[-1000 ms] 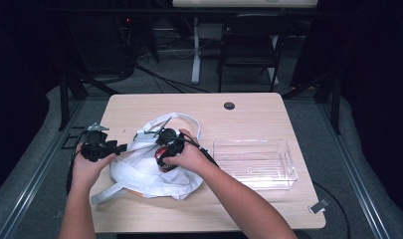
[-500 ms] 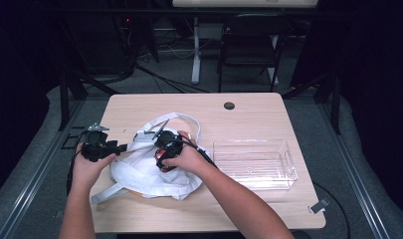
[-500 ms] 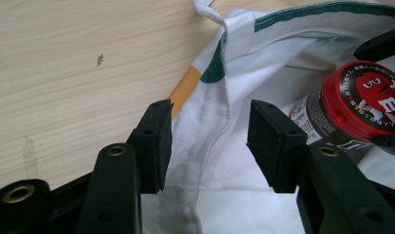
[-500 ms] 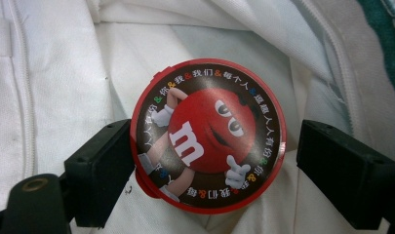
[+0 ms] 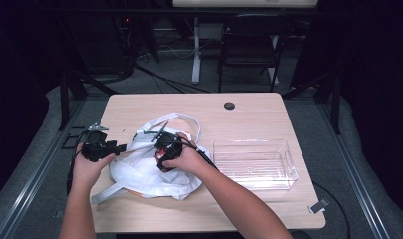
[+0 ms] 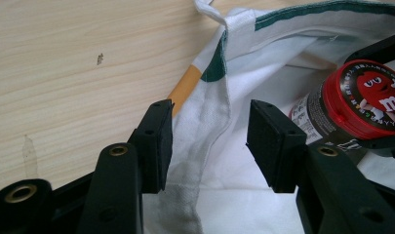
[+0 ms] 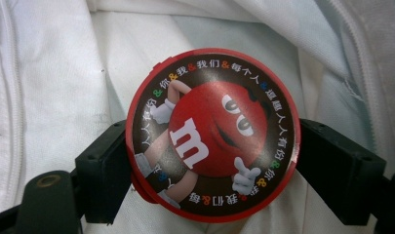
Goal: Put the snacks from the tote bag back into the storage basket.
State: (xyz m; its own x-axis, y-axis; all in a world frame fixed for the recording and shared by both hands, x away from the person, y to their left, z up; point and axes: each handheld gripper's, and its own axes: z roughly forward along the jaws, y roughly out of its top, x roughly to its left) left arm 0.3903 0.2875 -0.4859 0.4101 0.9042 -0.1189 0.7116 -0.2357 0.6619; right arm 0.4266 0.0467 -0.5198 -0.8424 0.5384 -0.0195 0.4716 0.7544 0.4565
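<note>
Right hand-held gripper (image 7: 212, 161) clamps one M&M's candy tub (image 7: 212, 134) by its sides, inside one white tote bag (image 5: 149, 167) on the counter (image 5: 268, 112). Right gripper view: red lid, "m" logo, ring of Chinese characters. Left hand-held gripper (image 6: 209, 141) released, jaws astride the green-trimmed bag edge. High view: one clear plastic tray (image 5: 253, 163), right of the bag.

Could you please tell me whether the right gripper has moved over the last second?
No, barely: in the high view the right gripper sits over the white bag, the same way left of the clear tray, shut on the red-lidded candy tub.
</note>
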